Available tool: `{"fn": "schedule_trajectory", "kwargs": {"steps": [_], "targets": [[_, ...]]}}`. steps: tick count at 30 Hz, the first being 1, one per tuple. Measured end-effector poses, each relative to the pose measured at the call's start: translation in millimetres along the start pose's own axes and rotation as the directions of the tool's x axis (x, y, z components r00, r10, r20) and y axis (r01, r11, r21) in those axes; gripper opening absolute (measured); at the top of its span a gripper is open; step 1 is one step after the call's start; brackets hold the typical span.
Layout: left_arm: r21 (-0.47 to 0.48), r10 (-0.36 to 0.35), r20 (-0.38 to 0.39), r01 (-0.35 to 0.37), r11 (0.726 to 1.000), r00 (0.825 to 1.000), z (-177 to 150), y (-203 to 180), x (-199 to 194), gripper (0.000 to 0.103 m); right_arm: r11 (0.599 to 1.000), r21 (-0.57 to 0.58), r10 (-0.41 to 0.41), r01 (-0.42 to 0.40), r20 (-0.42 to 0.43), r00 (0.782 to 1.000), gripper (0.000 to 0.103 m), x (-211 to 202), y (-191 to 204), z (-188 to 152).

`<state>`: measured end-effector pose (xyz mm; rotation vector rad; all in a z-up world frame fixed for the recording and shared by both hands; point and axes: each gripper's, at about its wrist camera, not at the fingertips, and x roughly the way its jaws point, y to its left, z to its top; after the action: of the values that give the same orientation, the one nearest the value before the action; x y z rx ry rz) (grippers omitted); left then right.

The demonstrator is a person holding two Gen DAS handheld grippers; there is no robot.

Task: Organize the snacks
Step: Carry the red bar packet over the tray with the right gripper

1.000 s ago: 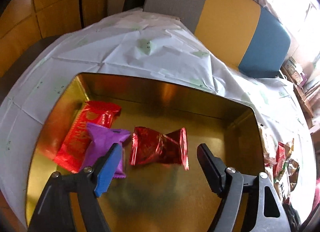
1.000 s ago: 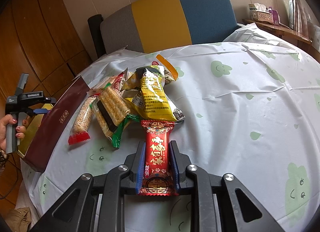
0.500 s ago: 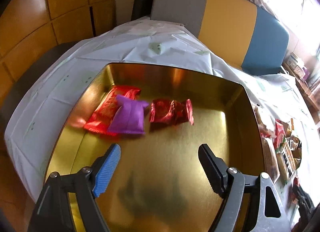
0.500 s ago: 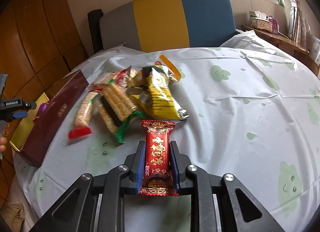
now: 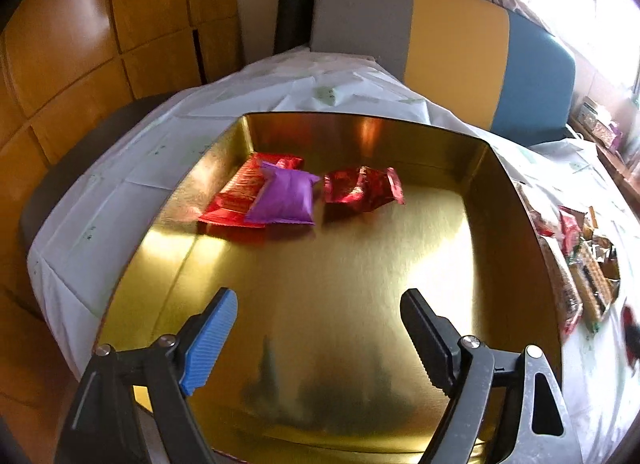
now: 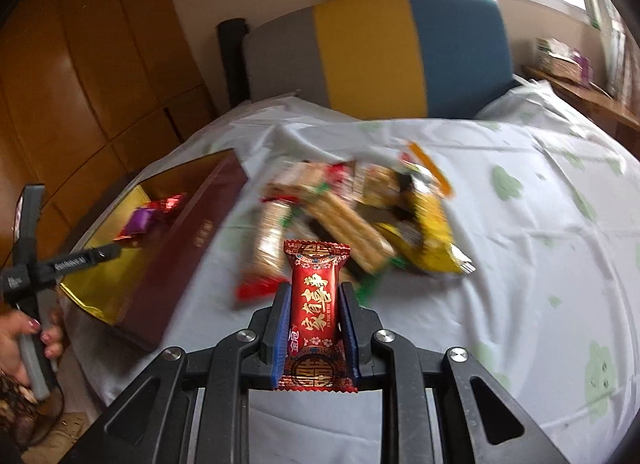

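Observation:
A gold tin box (image 5: 360,304) lies on the table. In it lie a flat red packet (image 5: 240,196), a purple packet (image 5: 286,198) partly on top of it, and a shiny red wrapped snack (image 5: 362,188). My left gripper (image 5: 320,328) is open and empty above the box's near half. My right gripper (image 6: 314,328) is shut on a red snack packet with gold characters (image 6: 314,304), held above the tablecloth. The box (image 6: 108,264) shows at the left of the right wrist view, with the left gripper (image 6: 72,260) over it.
A pile of loose snacks (image 6: 360,216) lies on the white tablecloth (image 6: 520,264) right of the box; it also shows in the left wrist view (image 5: 580,272). A dark red lid (image 6: 188,252) leans on the box's right side. A sofa (image 6: 380,56) stands behind the table.
My left gripper has pulled back and up from the packets in the box, staying open. My right gripper has lifted the red packet and swung left toward the box.

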<state>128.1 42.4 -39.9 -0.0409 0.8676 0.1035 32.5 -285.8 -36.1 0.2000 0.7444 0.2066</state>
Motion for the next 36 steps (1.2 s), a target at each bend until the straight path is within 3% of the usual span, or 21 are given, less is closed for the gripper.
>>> {"fn": "schedule_trajectory", "kwargs": {"steps": [6,14,20,36], "targets": [[-0.034,0.013,0.05,-0.011,0.999,0.999,-2.0,11.6,-8.2,0.084,0.985,-0.163,0.055,-0.057,-0.019,0.998,0.023,17.8,65.3,34.2],[-0.042,0.013,0.062,-0.01,0.999,0.998,-5.6,21.5,-10.2,0.084,0.942,-0.325,0.053,-0.084,-0.103,0.993,0.023,61.5,133.8,72.3],[-0.045,-0.013,0.064,0.015,0.999,0.998,-9.2,20.6,-12.5,0.084,0.947,-0.305,0.051,-0.102,-0.169,0.984,0.023,108.4,155.3,95.1],[-0.097,-0.018,0.086,0.026,0.995,0.996,-10.1,35.0,-15.8,0.084,0.936,-0.351,-0.089,-0.012,-0.27,0.959,0.024,203.5,179.5,122.9]]}}
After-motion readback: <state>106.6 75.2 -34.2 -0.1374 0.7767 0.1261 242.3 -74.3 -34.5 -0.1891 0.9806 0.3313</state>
